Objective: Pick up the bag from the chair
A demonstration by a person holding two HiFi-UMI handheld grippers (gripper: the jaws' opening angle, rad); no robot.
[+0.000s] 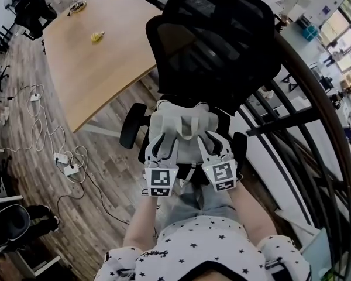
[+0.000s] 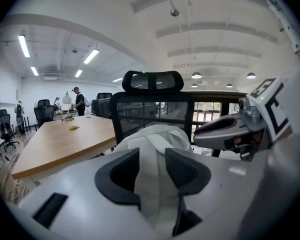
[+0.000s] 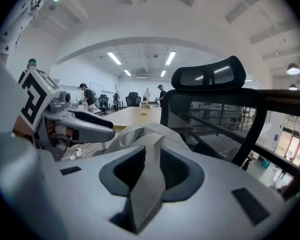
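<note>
Now we have both tools on the bag (image 1: 184,124), which lies on the chair (image 1: 219,45), just in front of its backrest (image 1: 193,81). The left gripper (image 1: 162,145) is clamped on a band of the bag's pale fabric. The right gripper (image 1: 214,143) pinches a narrower fold of it. Neither is empty.

To lift well, we judge that both should rise together and level, straight up off the chair and then toward us, away from the backrest. That way the soft cloth should not slide through the pads (image 2: 182,170) or catch on the armrests (image 1: 133,126). The right hold looks thinner, so we would squeeze it firmly and avoid any jerk.

From the head view we get what the gripper views cannot give: both grippers side by side at the chair's near edge, with the bag's bulk between them and the backrest. From the gripper views we get what the head view cannot settle, namely fabric running between each pair of pads. They also show the chair's headrest (image 2: 152,80) and people (image 2: 79,100) standing far beyond the chair.
</note>
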